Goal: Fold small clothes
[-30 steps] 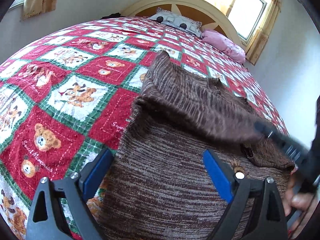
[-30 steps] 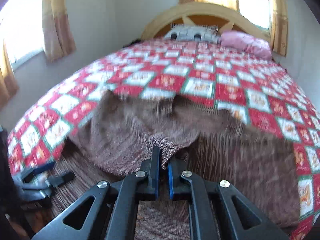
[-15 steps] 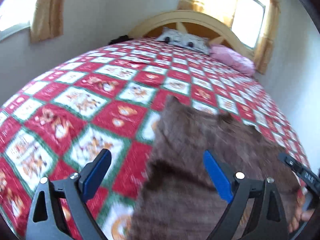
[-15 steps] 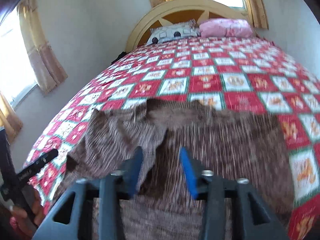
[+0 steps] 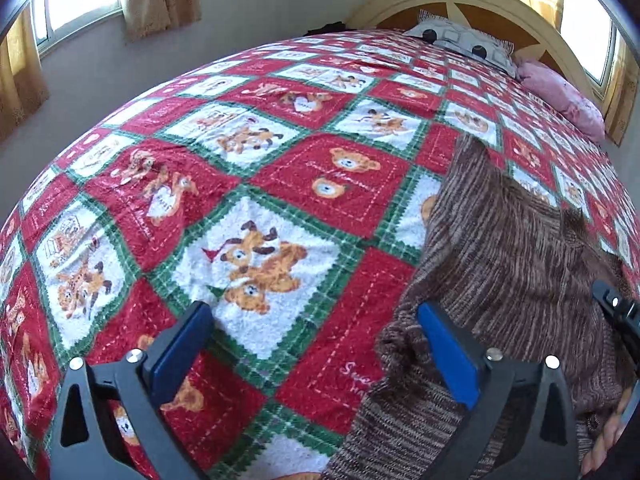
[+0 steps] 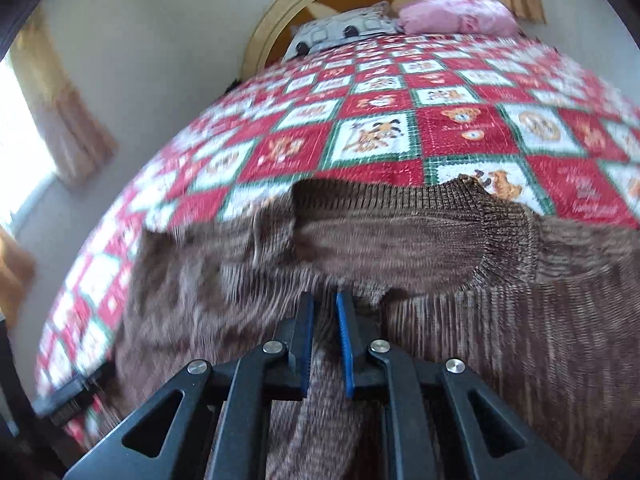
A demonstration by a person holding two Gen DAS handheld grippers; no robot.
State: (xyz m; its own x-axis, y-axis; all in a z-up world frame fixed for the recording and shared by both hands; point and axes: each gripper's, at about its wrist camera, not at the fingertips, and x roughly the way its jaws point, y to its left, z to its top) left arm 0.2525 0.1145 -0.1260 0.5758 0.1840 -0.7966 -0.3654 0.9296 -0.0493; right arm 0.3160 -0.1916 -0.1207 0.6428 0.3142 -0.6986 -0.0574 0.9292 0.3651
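Note:
A brown knitted sweater (image 5: pixel 512 248) lies on the bed, one sleeve (image 6: pixel 400 240) folded across its body. My left gripper (image 5: pixel 312 312) hangs over the bedspread at the sweater's left edge. Its jaws are opening wide, with nothing between them; its right finger (image 5: pixel 448 352) overlaps the knit's edge. My right gripper (image 6: pixel 324 300) is low over the sweater's middle, its pads nearly together. Knit shows through the slit, and I cannot tell whether any is pinched. The right gripper's body (image 5: pixel 616 312) also shows at the edge of the left wrist view.
The bed carries a red, white and green teddy-bear bedspread (image 5: pixel 260 200). A grey patterned pillow (image 5: pixel 460 40) and a pink pillow (image 5: pixel 560 92) rest against the cream headboard (image 6: pixel 280 28). Curtained windows stand on both sides. A person's hand (image 5: pixel 608 440) is at the right edge.
The right gripper let go of the lifted sleeve, which now lies flat across the sweater, then narrowed its jaws and dropped lower. The left gripper swung left, off the sweater and over the bedspread.

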